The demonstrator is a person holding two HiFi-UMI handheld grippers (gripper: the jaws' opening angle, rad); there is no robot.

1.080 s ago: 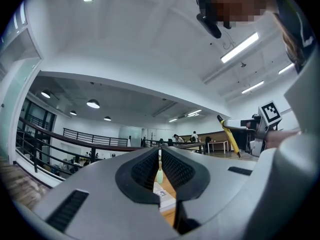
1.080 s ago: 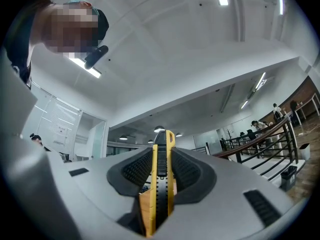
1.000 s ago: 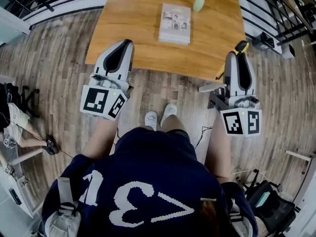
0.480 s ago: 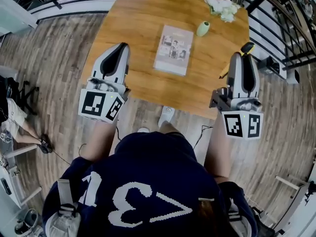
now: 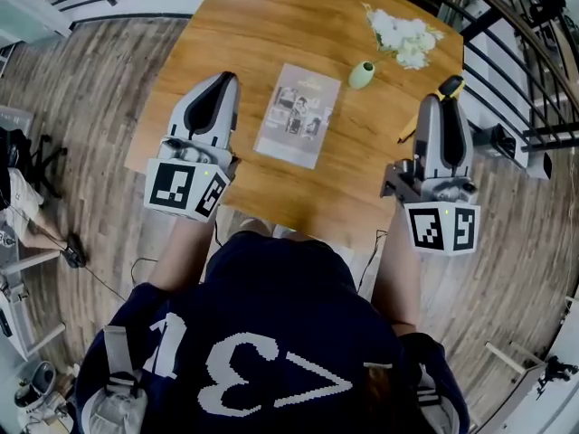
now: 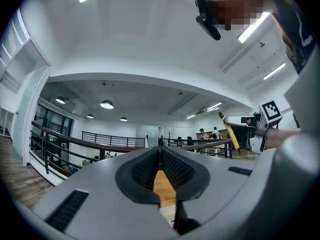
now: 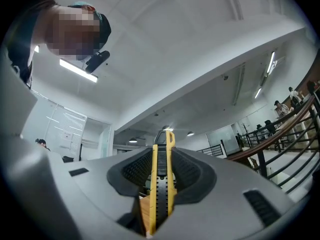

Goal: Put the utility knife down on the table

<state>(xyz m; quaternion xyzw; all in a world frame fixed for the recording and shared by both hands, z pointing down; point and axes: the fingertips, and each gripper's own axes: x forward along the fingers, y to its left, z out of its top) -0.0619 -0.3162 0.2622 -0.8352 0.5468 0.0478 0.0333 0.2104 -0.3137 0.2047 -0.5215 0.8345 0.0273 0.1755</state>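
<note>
A yellow and black utility knife (image 7: 161, 184) stands clamped between the jaws of my right gripper (image 7: 161, 169), its tip sticking out past them. From the head view the knife (image 5: 445, 89) pokes out ahead of the right gripper (image 5: 441, 107), above the right edge of the wooden table (image 5: 271, 25). My left gripper (image 5: 217, 87) hovers over the table's left part. Its jaws in the left gripper view (image 6: 160, 166) are pressed together with nothing between them. The knife (image 6: 230, 132) also shows far right in that view.
A booklet (image 5: 298, 116) lies mid-table between the grippers. A small green vase (image 5: 362, 74) and white flowers (image 5: 403, 36) sit beyond it to the right. Black railings (image 5: 534, 70) run past the table's right side. Wooden floor surrounds the table.
The person has stepped closer to the table, so both grippers now reach further over the tabletop. The knife stays clamped in the right gripper.
</note>
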